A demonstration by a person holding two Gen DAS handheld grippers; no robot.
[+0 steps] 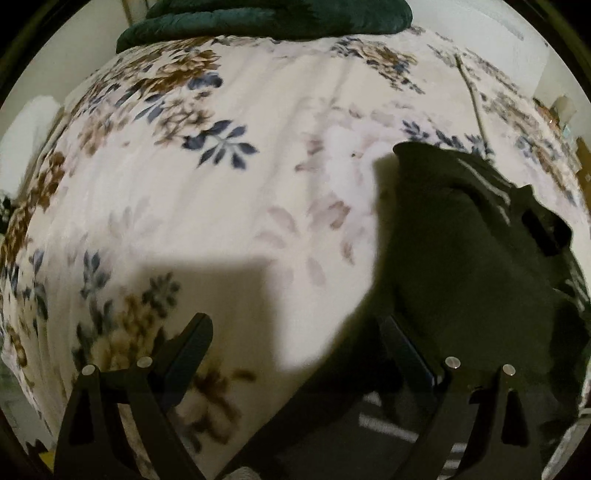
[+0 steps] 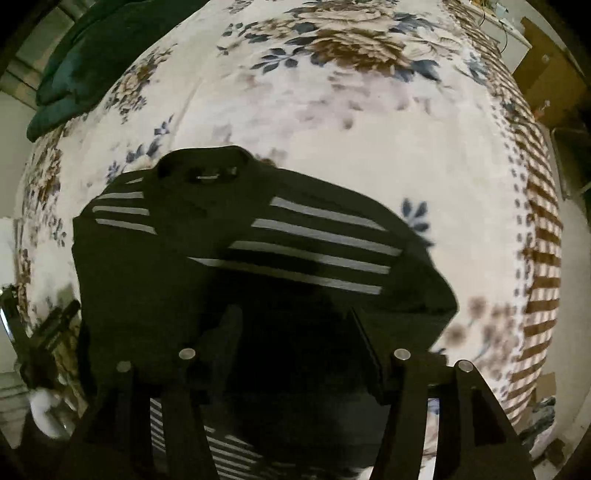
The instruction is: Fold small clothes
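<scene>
A dark garment with white stripes [image 2: 166, 266] lies partly folded on the floral blanket [image 2: 369, 147], its collar toward the far side. My right gripper [image 2: 295, 319] points down over the garment's near part. Its jaws stand apart, and the cloth below them is in deep shadow. In the left wrist view the same garment [image 1: 461, 258] fills the right side. My left gripper [image 1: 293, 326] is open wide just left of it. One fingertip [image 1: 199, 328] is over bare blanket [image 1: 258, 166], and the other is at the garment's left edge.
A dark green cushion [image 1: 277, 14] lies at the far end of the bed, also seen as the cushion [image 2: 81, 62] at upper left. The blanket's brown striped border [image 2: 539, 229] marks the right edge. Wooden furniture [image 2: 546, 85] stands beyond it.
</scene>
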